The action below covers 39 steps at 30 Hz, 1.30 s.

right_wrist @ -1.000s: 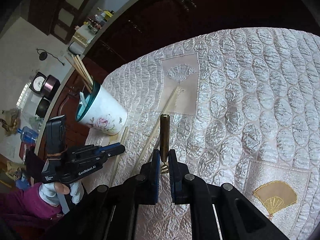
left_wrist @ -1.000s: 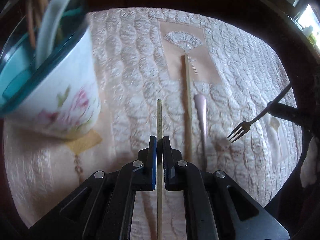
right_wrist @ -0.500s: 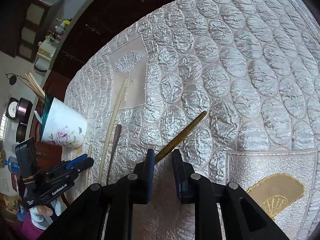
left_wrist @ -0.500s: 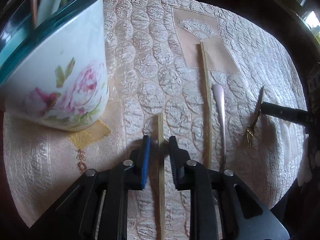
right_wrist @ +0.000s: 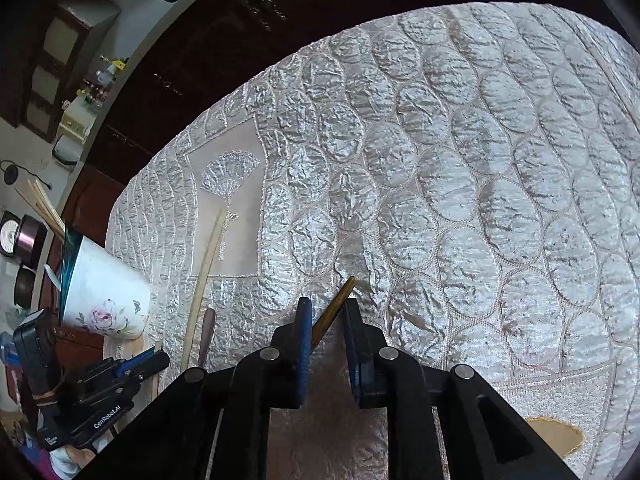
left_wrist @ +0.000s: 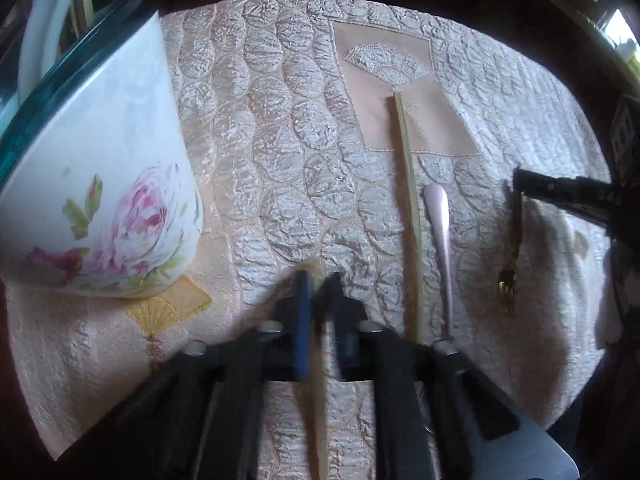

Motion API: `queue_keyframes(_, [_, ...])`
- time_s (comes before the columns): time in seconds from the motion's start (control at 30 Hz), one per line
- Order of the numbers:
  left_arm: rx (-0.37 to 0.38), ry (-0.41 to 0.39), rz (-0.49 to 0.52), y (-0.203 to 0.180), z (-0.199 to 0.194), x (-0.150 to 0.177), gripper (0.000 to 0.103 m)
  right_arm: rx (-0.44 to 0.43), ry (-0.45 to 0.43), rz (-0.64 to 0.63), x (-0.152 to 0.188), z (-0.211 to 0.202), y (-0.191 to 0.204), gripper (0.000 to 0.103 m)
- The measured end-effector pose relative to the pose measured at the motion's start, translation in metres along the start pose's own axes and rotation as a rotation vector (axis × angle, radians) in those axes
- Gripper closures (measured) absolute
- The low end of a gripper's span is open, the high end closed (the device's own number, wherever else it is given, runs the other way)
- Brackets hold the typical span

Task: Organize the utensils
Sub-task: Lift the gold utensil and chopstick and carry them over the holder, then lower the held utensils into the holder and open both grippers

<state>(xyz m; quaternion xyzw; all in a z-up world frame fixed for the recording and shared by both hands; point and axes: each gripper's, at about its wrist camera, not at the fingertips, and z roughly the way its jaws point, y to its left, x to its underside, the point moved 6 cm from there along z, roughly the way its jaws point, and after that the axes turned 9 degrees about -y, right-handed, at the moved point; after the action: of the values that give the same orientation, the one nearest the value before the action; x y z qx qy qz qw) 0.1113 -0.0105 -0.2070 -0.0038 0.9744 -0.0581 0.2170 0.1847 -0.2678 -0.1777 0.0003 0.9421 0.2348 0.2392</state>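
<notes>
My left gripper [left_wrist: 318, 280] is open low over the quilted cloth, a wooden chopstick [left_wrist: 320, 360] lying between its blurred fingers. To its right lie a second chopstick [left_wrist: 408, 208] and a silver spoon handle [left_wrist: 440, 232]. The floral cup [left_wrist: 100, 184] with a teal rim stands at left, holding chopsticks and a white spoon. My right gripper [right_wrist: 325, 304] is open, and the gold fork [right_wrist: 334, 306] lies slanted between its fingers on the cloth. In the left wrist view the fork [left_wrist: 510, 264] lies flat under the right gripper's fingertip [left_wrist: 560, 190].
The cream quilted tablecloth [right_wrist: 480, 160] covers the table, with dark wooden furniture behind its far edge. The cup [right_wrist: 106, 296], chopstick [right_wrist: 204, 280] and spoon handle [right_wrist: 206, 332] sit at the left in the right wrist view, beside the left gripper [right_wrist: 156, 360].
Both grippers opened. The left one lowered its chopstick onto the cloth and let go. The right one laid the gold fork down and released it.
</notes>
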Motion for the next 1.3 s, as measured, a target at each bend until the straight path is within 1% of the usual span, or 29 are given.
queue_keyframes(0.07, [0.027,-0.004,-0.035,0.004,-0.006,0.0,0.099,-0.019,-0.017,-0.015,0.001,-0.008,0.01,0.091])
queue_keyframes(0.2, [0.058,-0.047,-0.066,0.015,-0.034,0.001,0.099,-0.064,-0.068,-0.082,-0.003,-0.037,0.037,0.095])
queue_keyframes(0.37, [0.085,-0.124,-0.083,0.021,-0.079,-0.006,0.099,-0.109,-0.107,-0.165,-0.002,-0.066,0.072,0.097])
queue_keyframes(0.47, [0.106,-0.172,-0.095,0.025,-0.109,-0.009,0.099,-0.127,-0.131,-0.195,-0.001,-0.08,0.087,0.097])
queue_keyframes(0.73, [0.141,-0.272,-0.097,0.036,-0.179,-0.008,0.099,-0.158,-0.173,-0.263,-0.002,-0.1,0.126,0.097])
queue_keyframes(0.97, [0.17,-0.385,-0.101,0.047,-0.25,-0.024,0.099,-0.209,-0.202,-0.335,-0.012,-0.114,0.172,0.097])
queue_keyframes(1.1, [0.143,-0.478,-0.093,0.059,-0.294,-0.047,0.099,-0.247,-0.224,-0.387,-0.022,-0.124,0.202,0.097])
queue_keyframes(1.3, [0.066,-0.631,-0.087,0.078,-0.339,-0.093,0.099,-0.294,-0.272,-0.454,-0.046,-0.135,0.25,0.097])
